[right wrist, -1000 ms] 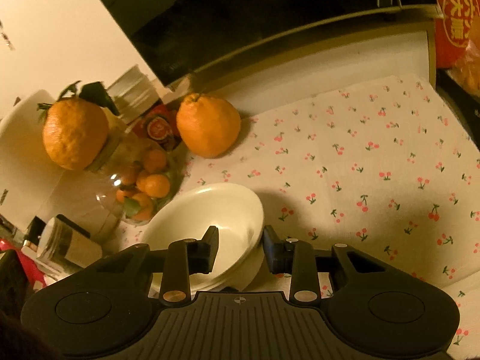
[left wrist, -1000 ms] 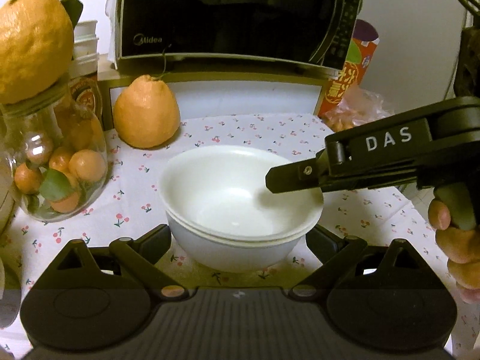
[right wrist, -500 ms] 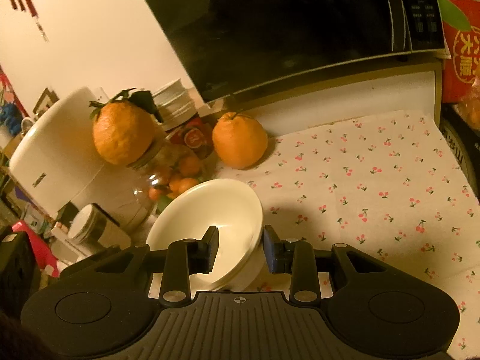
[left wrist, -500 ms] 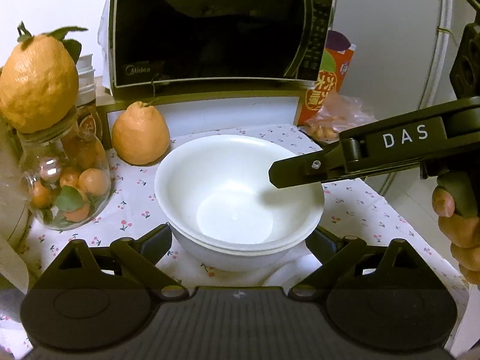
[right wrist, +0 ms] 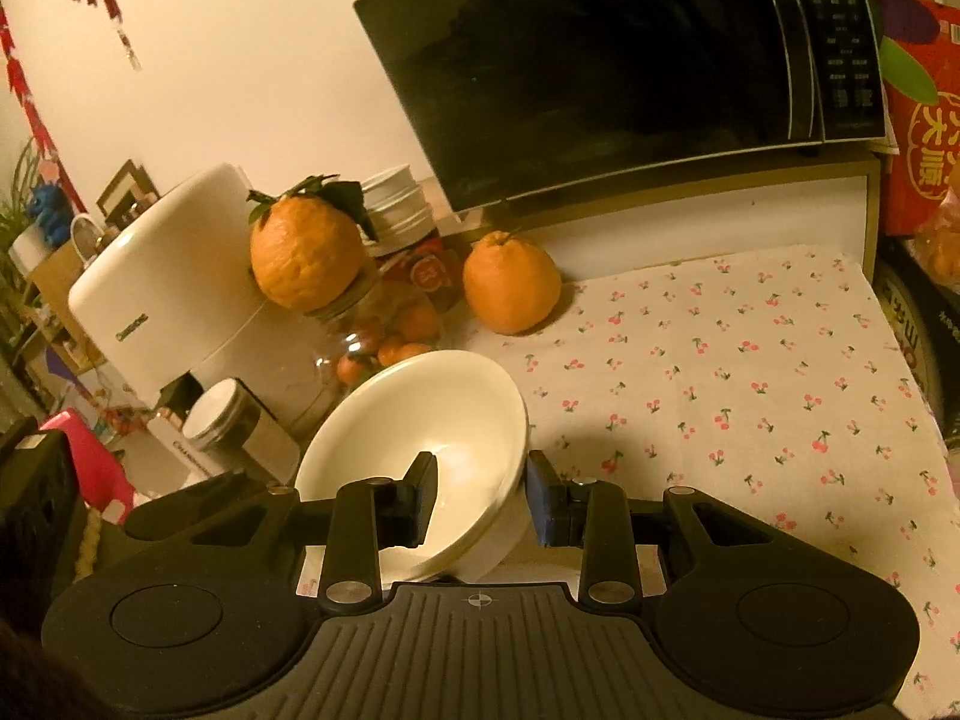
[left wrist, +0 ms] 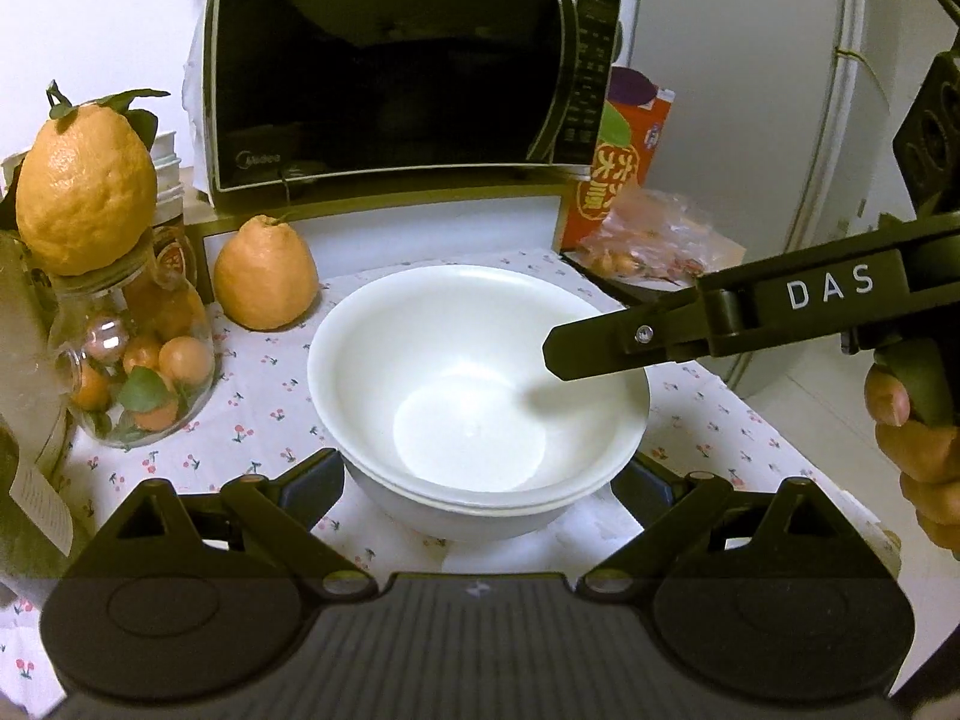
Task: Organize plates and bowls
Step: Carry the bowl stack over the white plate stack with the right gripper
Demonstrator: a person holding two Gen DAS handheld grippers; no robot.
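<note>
Two white bowls [left wrist: 474,372] are nested in a stack and held above the cherry-print tablecloth [left wrist: 264,396]. My left gripper [left wrist: 483,480] spans the stack from below, with one finger against each side of the lower bowl. In the left wrist view my right gripper [left wrist: 558,354] reaches in from the right over the rim, with a hand on its handle. In the right wrist view the bowls [right wrist: 432,414] tilt, and my right gripper [right wrist: 480,504] is shut on their near rim, one pad inside and one outside.
A black microwave [left wrist: 390,60] stands on a shelf behind. An orange fruit [left wrist: 267,279] and a jar of small oranges [left wrist: 138,360] topped by a large fruit sit at the left. A red carton [left wrist: 624,174] and a bag [left wrist: 654,240] are at the right. A white appliance [right wrist: 168,276] stands far left.
Both grippers have risen with the bowl stack and drawn back from the table. The microwave and the fruit now sit lower and farther off. Neither grip has changed.
</note>
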